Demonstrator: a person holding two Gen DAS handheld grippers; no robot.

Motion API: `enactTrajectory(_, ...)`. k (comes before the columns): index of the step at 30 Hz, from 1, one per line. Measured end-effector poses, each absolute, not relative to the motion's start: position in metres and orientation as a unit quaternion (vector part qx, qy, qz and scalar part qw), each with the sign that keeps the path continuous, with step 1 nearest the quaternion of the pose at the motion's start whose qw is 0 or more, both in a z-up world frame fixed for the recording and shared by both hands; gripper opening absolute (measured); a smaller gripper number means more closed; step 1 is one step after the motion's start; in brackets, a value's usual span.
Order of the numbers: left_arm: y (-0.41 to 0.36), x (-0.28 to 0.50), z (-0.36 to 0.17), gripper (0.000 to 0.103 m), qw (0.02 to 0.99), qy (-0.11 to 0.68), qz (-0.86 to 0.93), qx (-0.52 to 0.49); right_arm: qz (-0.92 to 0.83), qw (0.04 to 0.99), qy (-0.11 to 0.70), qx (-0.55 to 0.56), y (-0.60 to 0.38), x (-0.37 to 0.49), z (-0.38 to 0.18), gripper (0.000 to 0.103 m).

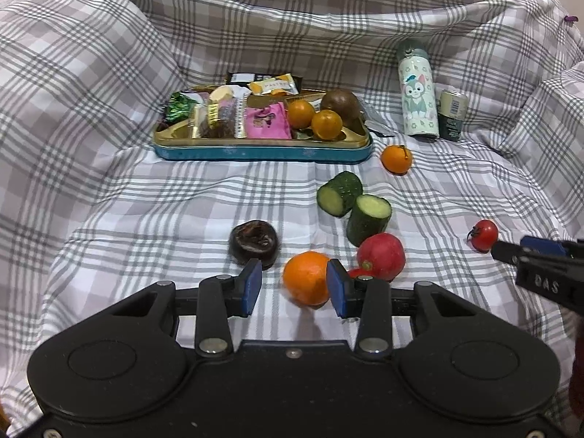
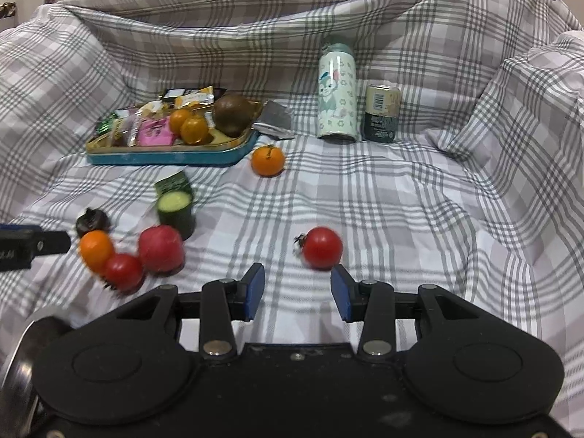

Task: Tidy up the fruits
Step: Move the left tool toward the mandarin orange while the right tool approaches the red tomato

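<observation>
In the lower middle of the left wrist view, the left gripper [image 1: 295, 286] is standing wide open with an orange [image 1: 306, 277] sitting between its blue pads, close against the right-hand pad and not yet squeezed. The orange is looking firm, round and light, with a dimpled skin that should be giving fair grip; taking it across its widest part seems best, since a round fruit may be rolling away on soft cloth.

In the lower middle of the right wrist view, the right gripper [image 2: 297, 294] is also gaping wide and holding nothing, with a cherry tomato [image 2: 322, 247] lying just beyond its fingertips. That tomato is probably smooth-skinned and easily crushed, so a gentle close across its middle would be suiting it.

Just right of the orange, a red radish-like fruit [image 1: 381, 256] is resting, with two cucumber pieces [image 1: 354, 204] above it and a dark round fruit [image 1: 254, 244] to the left. Higher up, a small orange [image 1: 396, 159] is lying beside the blue-rimmed tray [image 1: 262, 151], which is already carrying oranges, a brown fruit and snack packets. A cartoon bottle [image 1: 418, 96] and a can [image 1: 452, 115] are standing at upper right.

Everything is lying on a rumpled plaid cloth [image 1: 146, 200], which is rising in folds all round the back of the frame.
</observation>
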State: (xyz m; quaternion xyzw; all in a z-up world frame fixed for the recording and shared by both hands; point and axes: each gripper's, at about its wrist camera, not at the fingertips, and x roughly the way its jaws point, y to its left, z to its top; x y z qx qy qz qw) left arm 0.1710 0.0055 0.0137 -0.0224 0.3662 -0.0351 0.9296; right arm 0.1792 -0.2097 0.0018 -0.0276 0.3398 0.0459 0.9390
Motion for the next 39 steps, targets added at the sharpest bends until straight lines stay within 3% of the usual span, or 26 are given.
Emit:
enactTrajectory(25, 0.006, 0.179, -0.010, 0.050, 0.935, 0.346, -0.070, -0.033, 0.022, 0.936, 0.350, -0.009, -0.214, 0.223, -0.024, 0.043)
enactTrajectory(31, 0.017, 0.187, -0.013, 0.057, 0.928, 0.359, -0.065, -0.073, 0.018, 0.934, 0.356, -0.011, -0.214, 0.226, -0.029, 0.043)
enactTrajectory(39, 0.018, 0.189, -0.015, 0.057, 0.929, 0.356, -0.065, -0.082, 0.020, 0.933, 0.360, -0.013, -0.214, 0.229, -0.032, 0.044)
